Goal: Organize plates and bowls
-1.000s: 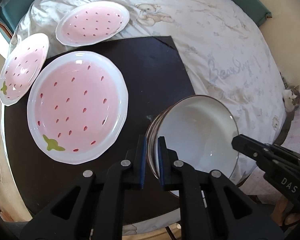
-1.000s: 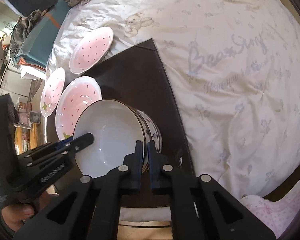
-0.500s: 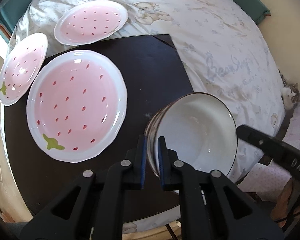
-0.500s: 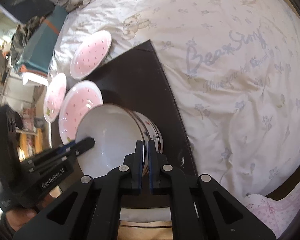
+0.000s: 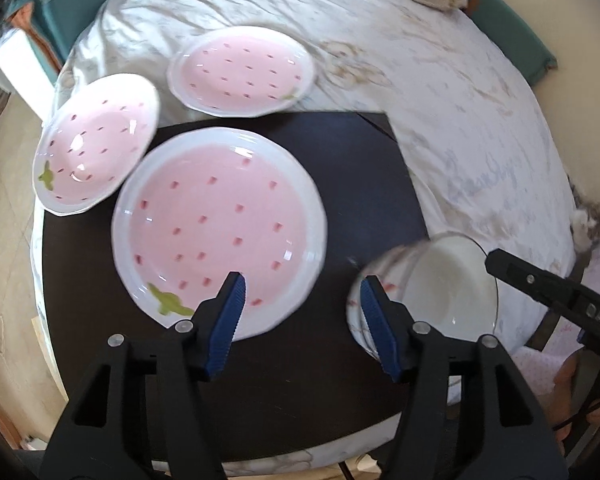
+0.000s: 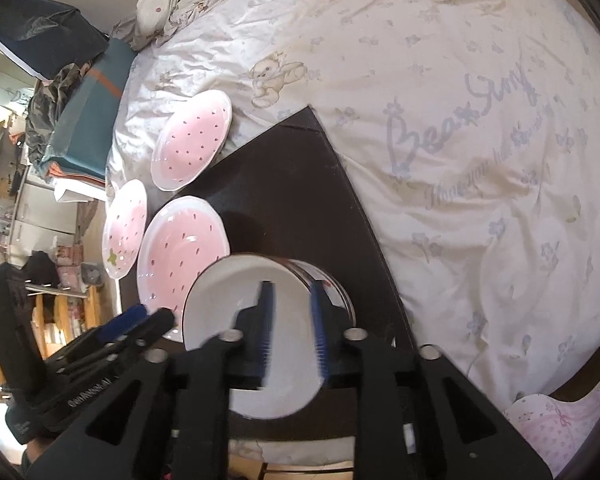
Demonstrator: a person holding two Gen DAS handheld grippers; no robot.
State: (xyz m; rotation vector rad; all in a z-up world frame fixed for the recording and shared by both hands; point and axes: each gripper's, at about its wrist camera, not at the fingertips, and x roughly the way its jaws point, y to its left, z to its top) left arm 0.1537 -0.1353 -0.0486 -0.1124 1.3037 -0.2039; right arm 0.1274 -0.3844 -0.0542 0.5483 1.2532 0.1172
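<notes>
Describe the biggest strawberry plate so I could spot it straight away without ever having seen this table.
Start at the dark mat lying over the bear-print cloth. The biggest plate lies wholly on that mat, left of the stacked white bowls. Its two pink neighbours, the smaller plate and the far plate, sit at the mat's edge or on the cloth; this one is clearly the widest.

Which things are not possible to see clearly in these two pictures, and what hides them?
- How many bowls are stacked: left wrist view, motion blur smears the rims.
- Bowl base on the dark mat: right wrist view, the right gripper and its fingers cover it.
- Whether the right gripper touches the rim: its blue pads are blurred.
- Near edge of the large plate: left wrist view, behind the left gripper.
</notes>
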